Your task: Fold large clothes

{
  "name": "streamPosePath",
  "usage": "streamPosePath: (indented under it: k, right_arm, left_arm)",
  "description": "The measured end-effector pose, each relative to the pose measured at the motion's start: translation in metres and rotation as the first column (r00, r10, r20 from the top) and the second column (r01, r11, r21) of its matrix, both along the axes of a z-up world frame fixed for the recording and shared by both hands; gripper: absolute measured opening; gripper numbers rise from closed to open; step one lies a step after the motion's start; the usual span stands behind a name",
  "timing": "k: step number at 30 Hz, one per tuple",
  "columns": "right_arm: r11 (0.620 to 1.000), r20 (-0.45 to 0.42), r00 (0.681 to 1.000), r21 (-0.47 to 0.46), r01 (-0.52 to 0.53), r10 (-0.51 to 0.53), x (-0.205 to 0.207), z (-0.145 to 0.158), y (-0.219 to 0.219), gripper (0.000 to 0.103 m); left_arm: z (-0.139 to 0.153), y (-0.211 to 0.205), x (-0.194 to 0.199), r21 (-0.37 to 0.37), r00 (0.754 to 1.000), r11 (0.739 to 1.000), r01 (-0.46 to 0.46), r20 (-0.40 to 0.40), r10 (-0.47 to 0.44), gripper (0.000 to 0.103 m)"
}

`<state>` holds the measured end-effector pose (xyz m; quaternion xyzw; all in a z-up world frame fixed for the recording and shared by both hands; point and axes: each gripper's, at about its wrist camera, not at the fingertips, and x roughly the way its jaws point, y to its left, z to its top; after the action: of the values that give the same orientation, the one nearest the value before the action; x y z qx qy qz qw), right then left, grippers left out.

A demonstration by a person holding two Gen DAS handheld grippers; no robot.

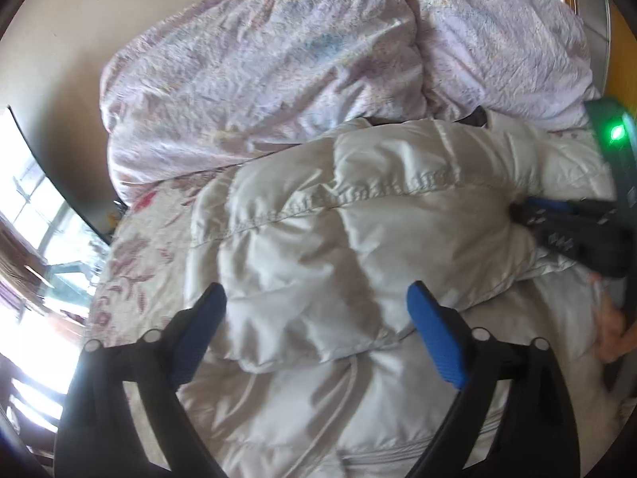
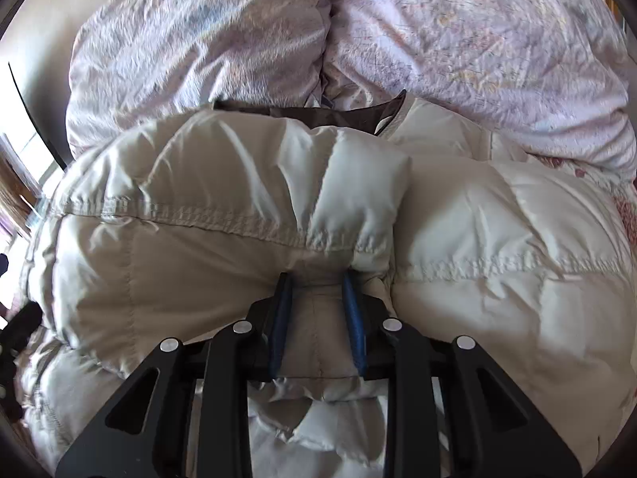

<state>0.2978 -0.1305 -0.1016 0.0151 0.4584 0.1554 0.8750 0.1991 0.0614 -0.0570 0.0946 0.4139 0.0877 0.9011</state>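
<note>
A puffy cream-white quilted down jacket (image 2: 223, 215) lies rumpled on the bed, partly doubled over itself, dark brown lining showing at its far edge against the heaped duvet.

Two handheld grippers, each black and angular, with triangular cut-outs in the linkage arms and round silver pivot pins at the joints. Left gripper (image 1: 316, 306): two ribbed blue pads on black fingers (image 1: 436, 334) at the lower part of its own view. Right gripper (image 2: 316, 283): narrow blue pads seen edge-on at lower centre, four silver pins across the linkage. Same right gripper at the right edge of the left view: dark green housing with a glowing green light, black fingers with blue trim
</note>
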Motion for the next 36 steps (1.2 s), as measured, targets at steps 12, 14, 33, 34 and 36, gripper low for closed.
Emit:
streamPosePath:
  k: [12, 14, 33, 34, 36]
  right_arm:
    - [0.989, -0.091, 0.994, 0.133, 0.068, -0.056, -0.076, 0.04, -0.118, 0.082]
    - [0.981, -0.124, 0.988, 0.158, 0.11, -0.09, -0.095, 0.04, -0.152, 0.083]
    - [0.869, -0.482, 0.873, 0.397, 0.296, -0.077, -0.205, -0.032, -0.29, 0.083]
    - [0.863, -0.487, 0.871, 0.412, 0.292, -0.062, -0.206, -0.032, -0.29, 0.083]
    - [0.868, -0.491, 0.871, 0.417, 0.269, -0.033, -0.208, -0.032, -0.284, 0.083]
  left_arm:
    - [-0.016, 0.045, -0.062, -0.039, 0.995, 0.999, -0.026, -0.098, 0.022, 0.098]
    - [-0.02, 0.054, -0.076, -0.043, 0.992, 0.998, -0.044, -0.117, 0.039, 0.098]
    - [-0.055, 0.133, -0.187, -0.316, 0.938, 0.927, -0.203, -0.335, 0.091, 0.097]
    - [-0.056, 0.133, -0.189, -0.33, 0.936, 0.922, -0.2, -0.343, 0.081, 0.097]
    - [-0.059, 0.13, -0.193, -0.367, 0.931, 0.91, -0.193, -0.362, 0.052, 0.093]
